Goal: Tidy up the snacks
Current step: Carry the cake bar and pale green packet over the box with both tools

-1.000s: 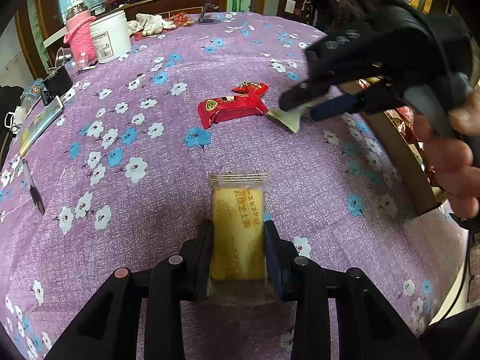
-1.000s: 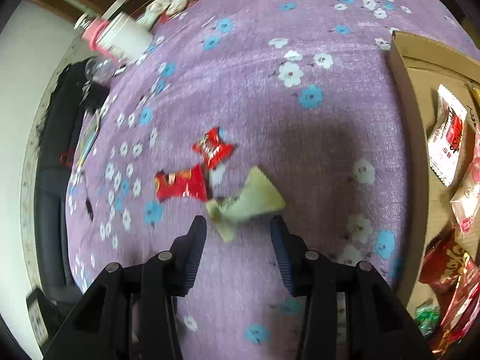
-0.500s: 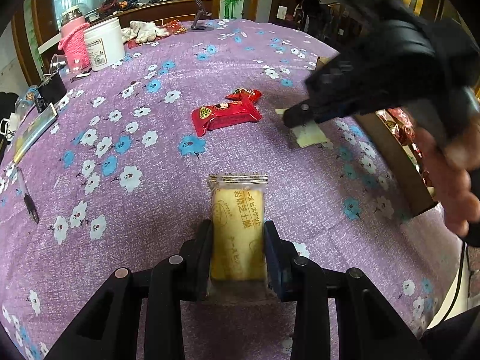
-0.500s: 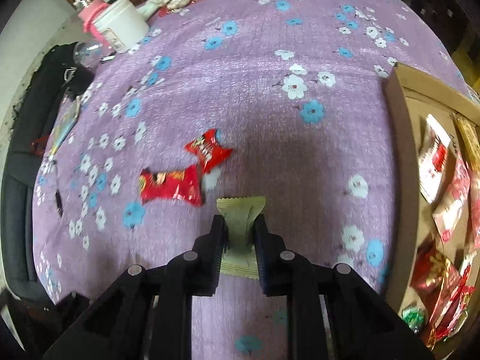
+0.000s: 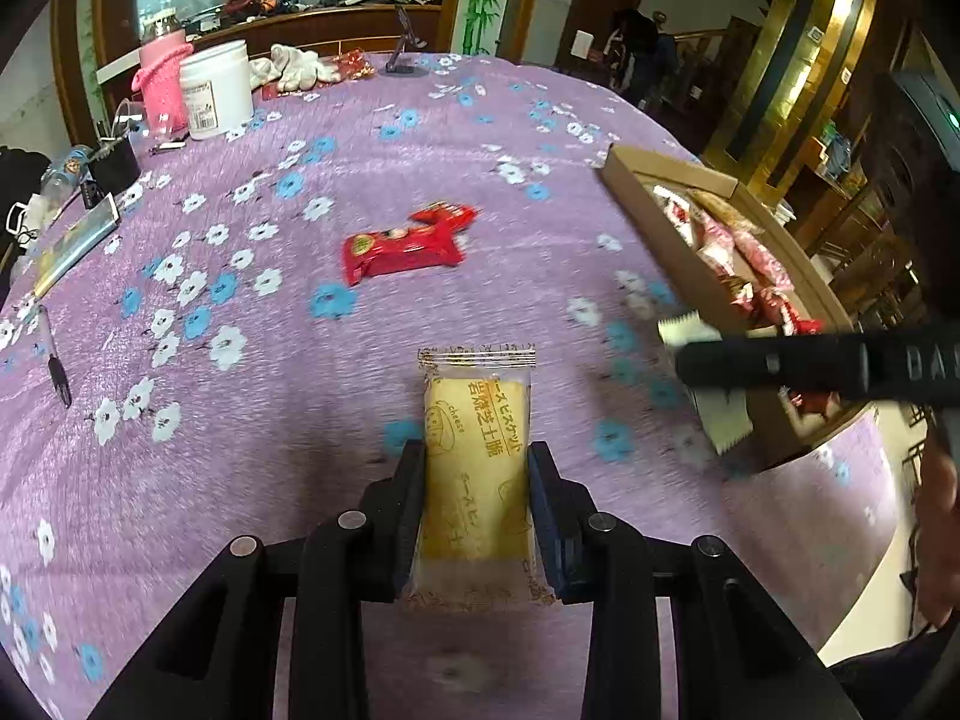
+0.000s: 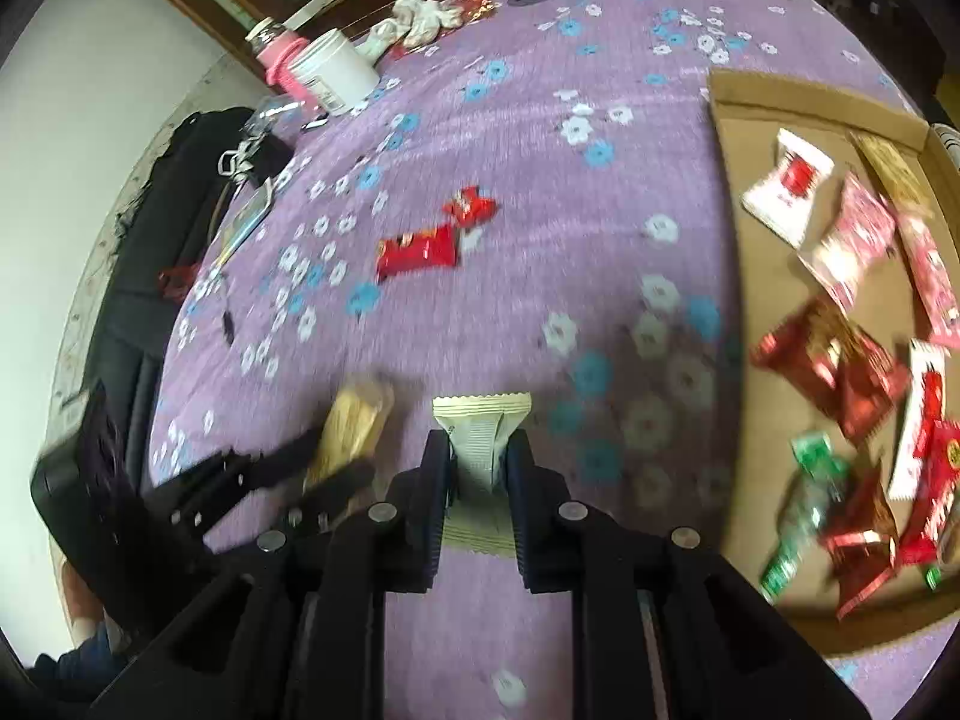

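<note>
My left gripper [image 5: 477, 465] is shut on a yellow cheese biscuit packet [image 5: 477, 468] and holds it above the purple flowered tablecloth. My right gripper [image 6: 478, 456] is shut on a pale green snack packet [image 6: 480, 438], lifted off the cloth near the cardboard box; it also shows in the left wrist view [image 5: 714, 402]. The left gripper and yellow packet [image 6: 354, 426] appear blurred at lower left in the right wrist view. Two red snack packets [image 5: 402, 249] [image 6: 417, 249] lie together mid-table. The cardboard box [image 6: 729, 138] at right holds several snacks.
A white tub [image 5: 216, 90] and pink jar [image 5: 162, 84] stand at the far left. White gloves [image 5: 291, 66] lie at the back. A pen [image 5: 57, 369] and a flat case [image 5: 75, 240] lie along the left edge.
My right gripper closed on the pale green packet, lifted it and carried it back toward the box. My left gripper still holds the yellow packet.
</note>
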